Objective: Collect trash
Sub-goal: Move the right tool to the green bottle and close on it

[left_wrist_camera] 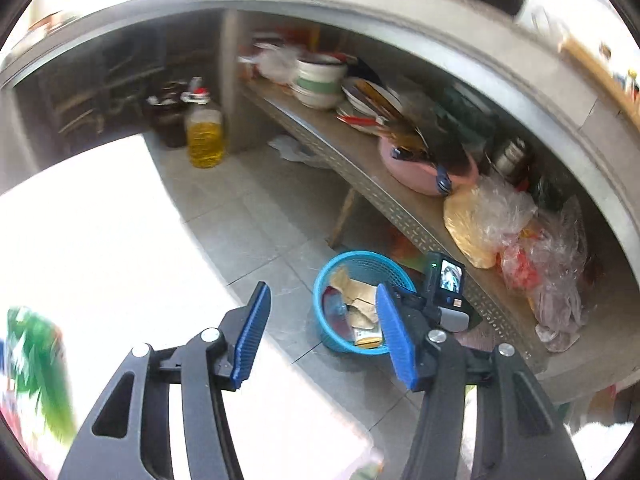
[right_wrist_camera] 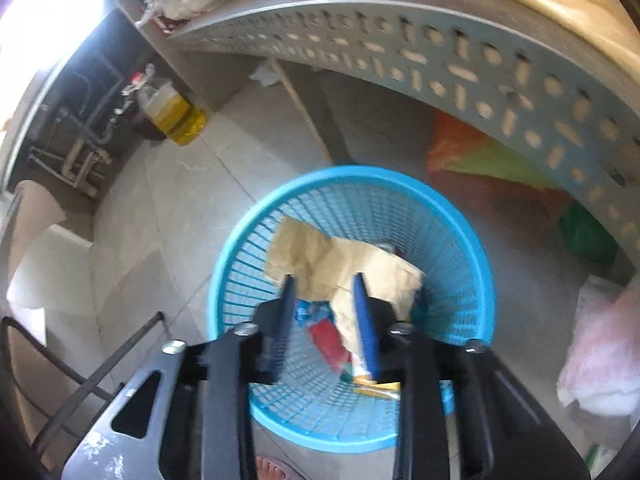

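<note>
A blue mesh basket (right_wrist_camera: 460,240) stands on the tiled floor under a shelf; it also shows in the left wrist view (left_wrist_camera: 320,312). It holds crumpled brown paper (right_wrist_camera: 320,252), a red wrapper (right_wrist_camera: 328,340) and other scraps. My right gripper (right_wrist_camera: 324,284) hangs over the basket mouth, open, with nothing between its blue pads. In the left wrist view the right gripper's body with its camera (left_wrist_camera: 446,284) sits just right of the basket. My left gripper (left_wrist_camera: 320,308) is open and empty, higher up and to the left of the basket.
A perforated metal shelf (left_wrist_camera: 360,168) carries bowls, plates, a pink pan (left_wrist_camera: 424,172) and plastic bags. An oil bottle (left_wrist_camera: 204,136) stands on the floor at the back. A white paper scrap (left_wrist_camera: 288,148) lies under the shelf. Coloured bags (right_wrist_camera: 480,156) lie under it too.
</note>
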Demonstrator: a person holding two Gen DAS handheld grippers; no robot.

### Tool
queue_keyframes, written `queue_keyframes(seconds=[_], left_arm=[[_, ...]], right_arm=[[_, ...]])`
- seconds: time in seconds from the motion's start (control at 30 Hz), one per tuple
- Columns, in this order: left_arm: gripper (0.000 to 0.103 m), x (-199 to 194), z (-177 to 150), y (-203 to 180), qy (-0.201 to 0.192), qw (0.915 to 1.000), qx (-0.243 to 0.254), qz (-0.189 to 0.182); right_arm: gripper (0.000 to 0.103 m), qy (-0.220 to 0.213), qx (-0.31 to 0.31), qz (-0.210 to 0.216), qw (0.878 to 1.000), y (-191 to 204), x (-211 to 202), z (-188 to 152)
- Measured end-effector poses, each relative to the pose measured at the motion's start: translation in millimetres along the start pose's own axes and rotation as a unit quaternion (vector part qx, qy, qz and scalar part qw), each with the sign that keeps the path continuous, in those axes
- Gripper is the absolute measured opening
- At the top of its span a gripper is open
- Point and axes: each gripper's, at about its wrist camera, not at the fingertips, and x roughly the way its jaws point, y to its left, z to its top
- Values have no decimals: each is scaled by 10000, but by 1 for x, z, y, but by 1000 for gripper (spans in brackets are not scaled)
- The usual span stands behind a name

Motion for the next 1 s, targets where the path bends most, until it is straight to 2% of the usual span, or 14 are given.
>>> queue_keyframes(seconds=[0.1,0.2,0.27,0.37,0.5,0.63,0.7,0.77,0.83,0.93,1.0], left_arm=[[56,-45,-28,31,-418,9985,-293,204],[60,-86,-62,64,-770,9930,-597,668],[61,-108,-88,84,-844,9882,-749,1032],[61,-135,-120,108,-929,9809,-1017,1375],[61,-165,-155,134,-1206,9716,-1407,1473],[61,-184,-180,148,-1340,9681,-1494,1498],[61,-189,-193,151,-1379,9671,-1528,1495],[61,-193,-203,155,-1424,9661,-1572,1469],[61,-194,-215,157,-1464,9642,-1665,1454],[61,-196,-229,163,-1530,9607,-1877,1355],[61,-200,-239,166,-1622,9575,-1992,1314]], right_arm=[[17,-30,-52,68,10000,6,-15,-7],[17,-239,-381,243,9987,19,-49,-21],[28,-337,-643,434,9964,29,-78,-34],[33,-345,-984,724,9919,45,-117,-47],[45,-491,-1451,1182,9811,85,-173,-59],[59,-544,-1745,1833,9659,139,-218,-67],[68,-336,-1878,2368,9526,170,-232,-74],[78,-16,-2044,2718,9404,205,-237,-86],[84,434,-2277,3107,9218,245,-234,-105],[85,1124,-2573,3332,9001,302,-223,-134],[86,1323,-2655,3324,8953,334,-215,-148]])
